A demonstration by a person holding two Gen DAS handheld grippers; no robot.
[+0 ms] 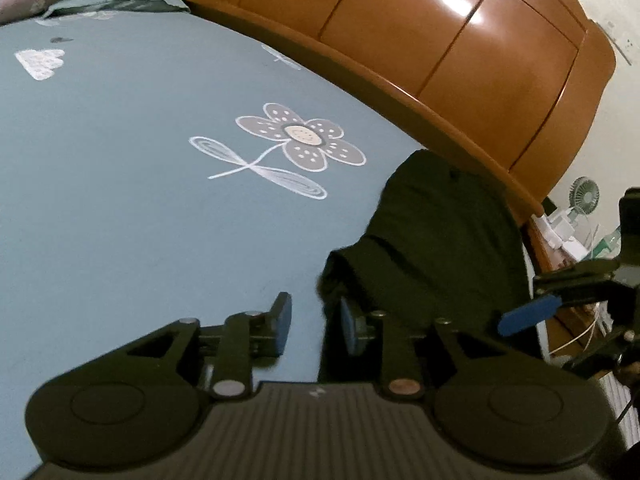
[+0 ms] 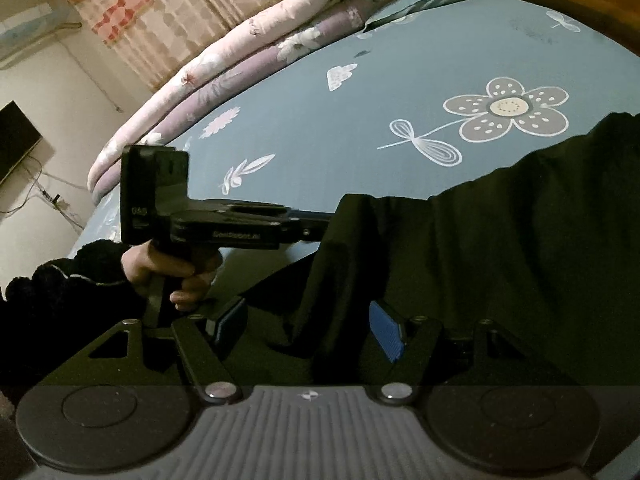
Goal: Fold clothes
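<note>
Dark garment [image 1: 440,248] beside the narrowly parted, empty left tool [image 1: 314,324]; under the wide right tool [image 2: 308,328].

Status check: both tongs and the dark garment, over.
Left tongs open at the dark garment edge, nothing gripped. Right tongs open wide over the cloth. Garment rumpled on the blue bedsheet. Nothing in the way.

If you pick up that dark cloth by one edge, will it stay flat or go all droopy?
Probably droopy. The dark cloth already lies in soft folds and ripples on the bed sheet, so it looks limp, not stiff. It likely feels light, and should drag along the sheet rather than slide as one flat piece.
</note>
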